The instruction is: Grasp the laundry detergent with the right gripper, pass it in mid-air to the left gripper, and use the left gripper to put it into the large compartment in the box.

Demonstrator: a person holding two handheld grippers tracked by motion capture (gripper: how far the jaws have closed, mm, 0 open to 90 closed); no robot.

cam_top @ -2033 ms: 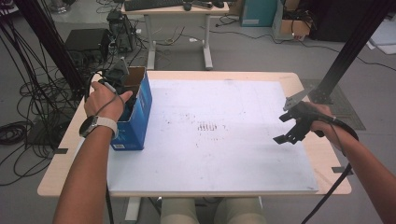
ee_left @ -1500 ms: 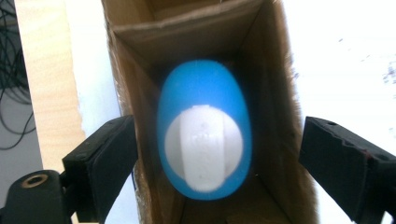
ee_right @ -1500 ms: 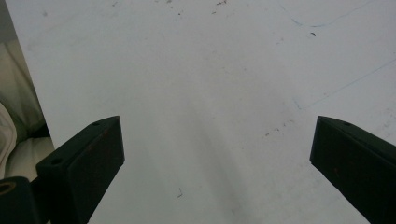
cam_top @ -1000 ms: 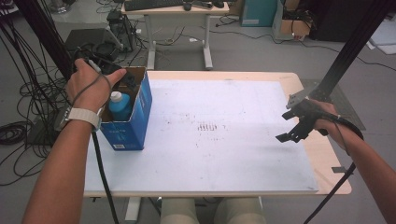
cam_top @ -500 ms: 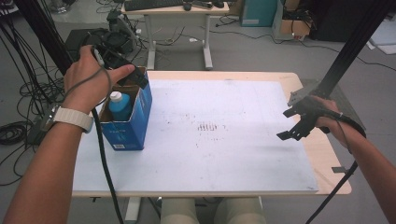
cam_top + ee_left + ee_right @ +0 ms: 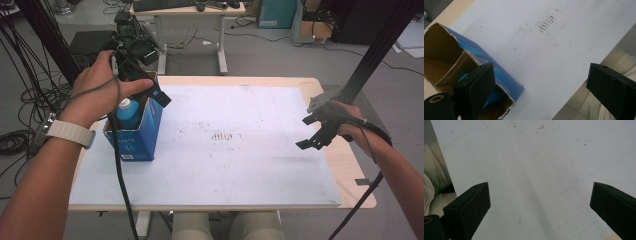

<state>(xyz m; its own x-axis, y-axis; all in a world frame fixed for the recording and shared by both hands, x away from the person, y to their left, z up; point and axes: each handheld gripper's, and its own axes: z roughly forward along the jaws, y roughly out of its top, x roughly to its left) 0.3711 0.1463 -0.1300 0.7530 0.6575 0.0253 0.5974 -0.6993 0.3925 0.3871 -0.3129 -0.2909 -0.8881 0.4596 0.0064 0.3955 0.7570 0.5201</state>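
**Bottle sits in the box, both tongs empty**

Near the tabletop's left edge stands a blue cardboard box (image 6: 134, 135), top torn open, with a blue bottle (image 6: 128, 113) upright inside; its white cap shows above the rim. The bottle looks like stiff, smooth plastic, probably light to moderate in weight and liable to slip, so the neck just under the cap seems the safest place to take hold, since the box walls shut off the body. The box itself is thin card and would likely tip or slide if pulled sideways.

The left tongs (image 6: 145, 82) hang just above the box's far rim, jaws wide apart and holding nothing, the wrist bent so they point forward and down over the opening. In the left gripper view one jaw lies over the box's inner flap.

Well apart, near the right edge, the right tongs (image 6: 315, 131) hover low over the white sheet (image 6: 240, 150), jaws also spread and empty, forearm angled inward.
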